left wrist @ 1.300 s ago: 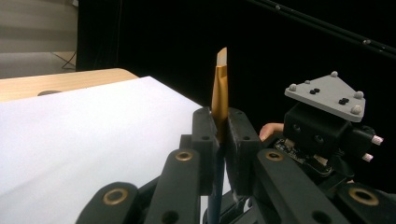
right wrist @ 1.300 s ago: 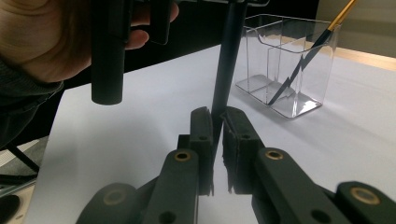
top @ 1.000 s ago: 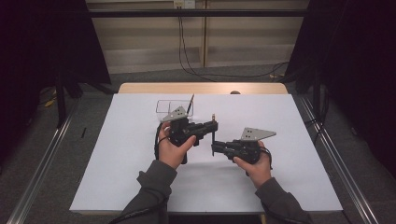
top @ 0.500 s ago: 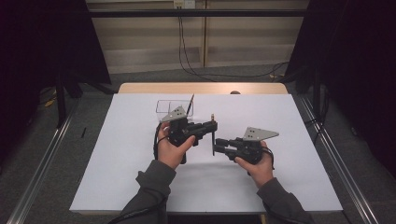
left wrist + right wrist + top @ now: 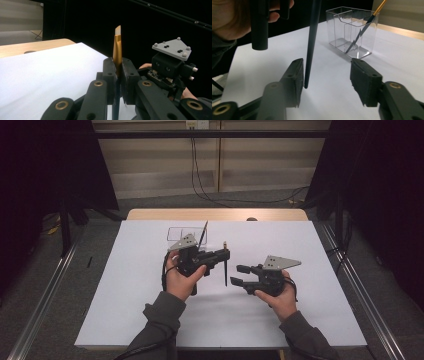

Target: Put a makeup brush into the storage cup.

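A paintbrush [image 5: 225, 273] with a black handle and gold ferrule [image 5: 117, 50] stands upright above the white table sheet [image 5: 125, 290]. My left gripper [image 5: 224, 255] [image 5: 117, 72] is shut on it just below the ferrule. My right gripper [image 5: 237, 275] [image 5: 327, 77] has just been opening and now stands open. The brush's handle [image 5: 312, 37] hangs between its pads, close by the left pad, with neither pad pressing on it. The right gripper's body [image 5: 170, 67] also appears in the left gripper view.
A clear plastic holder [image 5: 180, 235] [image 5: 352, 30] with compartments stands at the back of the sheet, a second brush [image 5: 204, 232] [image 5: 372, 17] leaning in it. The wooden table edge [image 5: 215, 214] runs behind it. A hand [image 5: 234, 17] holds the left gripper nearby.
The right gripper's jaws, shut around the lower end of the brush handle a second ago, have spread apart. Both hands and the brush stay where they were.
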Demonstrator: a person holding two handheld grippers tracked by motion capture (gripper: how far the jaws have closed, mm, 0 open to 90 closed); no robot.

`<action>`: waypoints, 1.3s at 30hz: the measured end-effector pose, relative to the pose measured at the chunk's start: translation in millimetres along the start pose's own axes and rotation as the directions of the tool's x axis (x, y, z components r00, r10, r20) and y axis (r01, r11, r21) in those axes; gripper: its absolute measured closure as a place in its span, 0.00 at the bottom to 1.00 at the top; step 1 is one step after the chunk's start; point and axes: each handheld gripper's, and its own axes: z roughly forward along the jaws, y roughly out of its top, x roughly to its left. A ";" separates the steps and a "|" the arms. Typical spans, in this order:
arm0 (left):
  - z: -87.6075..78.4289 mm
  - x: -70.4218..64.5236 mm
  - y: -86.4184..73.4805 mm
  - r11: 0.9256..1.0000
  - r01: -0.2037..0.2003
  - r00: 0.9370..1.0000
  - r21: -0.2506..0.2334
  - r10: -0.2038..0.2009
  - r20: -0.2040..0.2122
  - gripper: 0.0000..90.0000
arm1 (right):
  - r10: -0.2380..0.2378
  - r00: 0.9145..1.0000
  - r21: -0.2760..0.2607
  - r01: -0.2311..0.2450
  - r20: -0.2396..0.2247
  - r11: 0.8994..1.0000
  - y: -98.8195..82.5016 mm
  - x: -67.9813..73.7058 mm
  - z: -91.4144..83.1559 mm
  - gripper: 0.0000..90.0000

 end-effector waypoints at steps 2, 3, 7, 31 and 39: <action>-1.1 0.4 -0.2 1.000 0.003 1.000 -0.003 -0.003 0.003 0.93 | 0.007 1.000 0.005 -0.007 0.002 1.000 0.1 -0.5 0.4 0.41; -2.2 1.1 -0.3 1.000 -0.004 1.000 0.004 0.004 0.003 0.93 | 0.005 1.000 0.008 -0.005 0.008 1.000 0.0 -0.9 0.3 0.38; -3.9 1.1 -0.5 1.000 0.003 1.000 -0.005 -0.003 -0.001 0.93 | -0.005 1.000 0.028 0.004 0.015 1.000 -1.0 -2.3 0.3 0.33; -8.8 3.4 0.4 1.000 -0.014 1.000 -0.002 0.014 -0.020 0.93 | 0.006 0.995 0.134 -0.019 0.100 0.991 -5.6 -12.1 -13.5 0.16; -10.4 4.2 0.6 1.000 -0.018 1.000 0.000 0.018 -0.022 0.93 | 0.006 0.994 0.152 -0.023 0.113 0.988 -7.0 -14.3 -17.9 0.14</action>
